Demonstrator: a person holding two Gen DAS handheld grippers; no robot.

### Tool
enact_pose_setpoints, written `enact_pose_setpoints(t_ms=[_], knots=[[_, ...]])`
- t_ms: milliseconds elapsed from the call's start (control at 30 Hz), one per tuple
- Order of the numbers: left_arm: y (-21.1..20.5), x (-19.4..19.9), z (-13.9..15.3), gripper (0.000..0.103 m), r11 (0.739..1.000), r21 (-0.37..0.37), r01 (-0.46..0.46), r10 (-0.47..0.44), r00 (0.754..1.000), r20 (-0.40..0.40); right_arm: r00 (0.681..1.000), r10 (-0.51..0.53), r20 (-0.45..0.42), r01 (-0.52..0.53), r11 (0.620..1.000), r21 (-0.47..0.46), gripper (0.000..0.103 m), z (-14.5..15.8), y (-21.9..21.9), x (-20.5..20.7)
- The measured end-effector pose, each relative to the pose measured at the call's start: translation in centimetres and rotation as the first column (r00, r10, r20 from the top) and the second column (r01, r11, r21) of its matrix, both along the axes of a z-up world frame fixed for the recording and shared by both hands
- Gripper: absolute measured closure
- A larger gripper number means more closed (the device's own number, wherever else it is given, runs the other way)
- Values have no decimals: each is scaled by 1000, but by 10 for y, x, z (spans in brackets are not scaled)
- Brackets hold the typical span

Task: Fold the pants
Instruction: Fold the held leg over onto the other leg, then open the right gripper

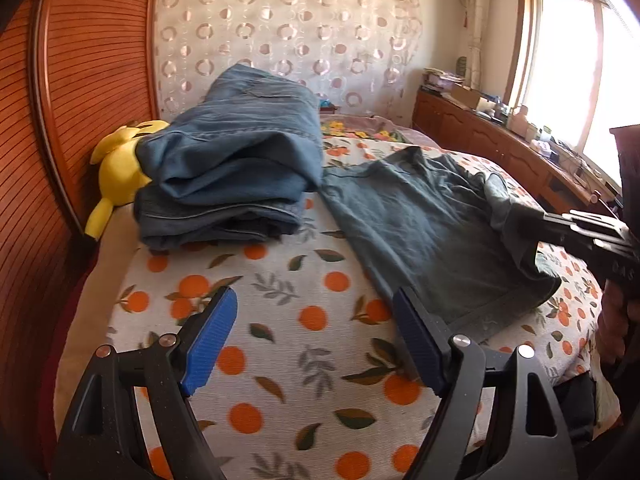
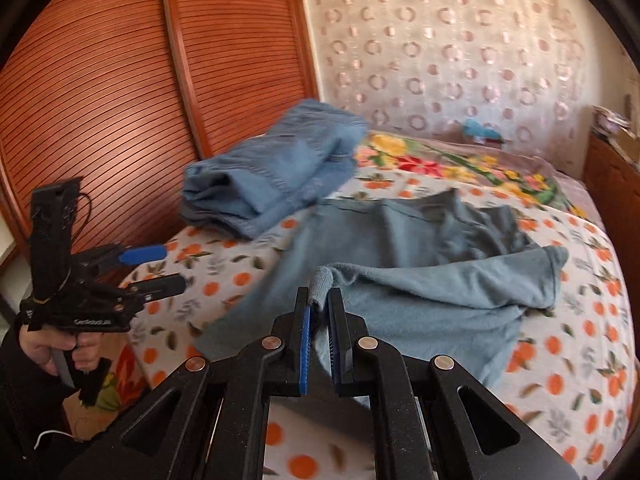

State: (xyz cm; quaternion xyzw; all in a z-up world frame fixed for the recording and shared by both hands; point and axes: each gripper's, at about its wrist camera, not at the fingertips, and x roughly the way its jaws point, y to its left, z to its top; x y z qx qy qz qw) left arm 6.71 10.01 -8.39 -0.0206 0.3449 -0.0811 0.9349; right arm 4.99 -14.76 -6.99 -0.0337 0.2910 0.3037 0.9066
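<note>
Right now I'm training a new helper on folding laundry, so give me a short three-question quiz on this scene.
1. True or false: the right tongs are shut on the grey-blue pants.
2. What are the left tongs holding? A) pants B) toy C) nothing
3. What yellow thing lies beside the stack of folded jeans?

Key: 1 true: cloth is pinched between the pads. 2 C: they stand open over the bedspread. 3 a plush toy, between the stack and the wooden wardrobe.
</note>
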Motion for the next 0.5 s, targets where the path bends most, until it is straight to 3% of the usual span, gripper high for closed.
enact_pose_setpoints(t_ms=[200, 300, 500], knots=[[16, -2, -2, 22, 1000, 1, -31, 31, 1000, 3, 992, 114, -46, -115, 993, -7, 95, -15, 41, 6], [21, -3, -5, 22, 999, -5, -40, 40, 999, -3, 991, 126, -51, -129, 990, -61, 95, -26, 54, 15], [22, -9, -10, 22, 1000, -3, -25, 24, 1000, -19, 988, 117, -100, -123, 991, -53, 90, -33, 61, 30]])
